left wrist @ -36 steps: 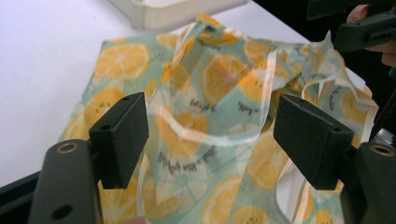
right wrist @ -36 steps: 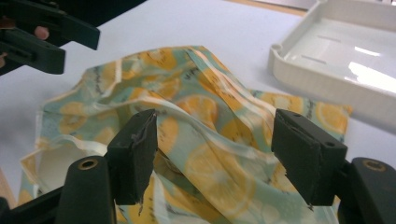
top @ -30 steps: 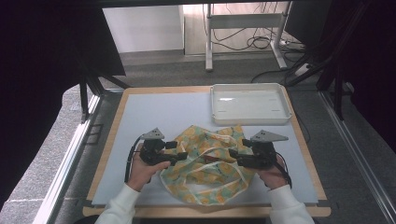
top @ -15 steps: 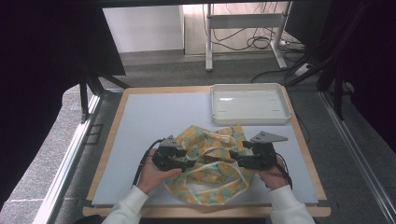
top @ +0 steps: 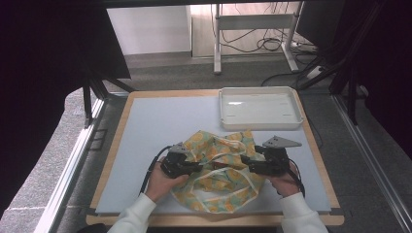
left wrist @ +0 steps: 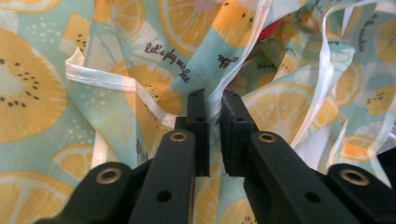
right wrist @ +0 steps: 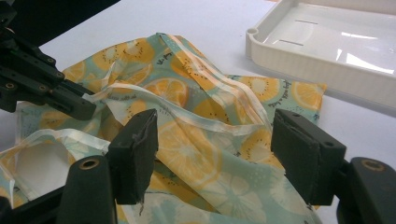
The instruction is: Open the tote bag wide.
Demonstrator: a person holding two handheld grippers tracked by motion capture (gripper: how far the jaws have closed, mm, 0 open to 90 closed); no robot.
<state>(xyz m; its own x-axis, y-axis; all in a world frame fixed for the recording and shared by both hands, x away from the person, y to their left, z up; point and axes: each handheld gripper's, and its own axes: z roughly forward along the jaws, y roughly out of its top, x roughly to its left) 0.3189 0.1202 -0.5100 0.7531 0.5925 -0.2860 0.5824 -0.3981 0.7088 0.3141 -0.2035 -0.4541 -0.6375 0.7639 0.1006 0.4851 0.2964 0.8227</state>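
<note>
your left gripper has just been closing and now pinches a fold of the fruit-print bag by its white hem, the cloth caught between the jaws. your right gripper stands released, jaws wide, with the bag's rim just ahead between them. the bag stretches across from one gripper to the other, so the right one is nearer the free rim.

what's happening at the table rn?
A person works a fruit-print fabric bag with a gripper in each hand. The left gripper has just been closing, and its fingers now pinch the bag's white-edged hem. The right gripper sits open with the bag's fabric between its fingers, not clamped. A white tray sits empty behind the bag.
</note>
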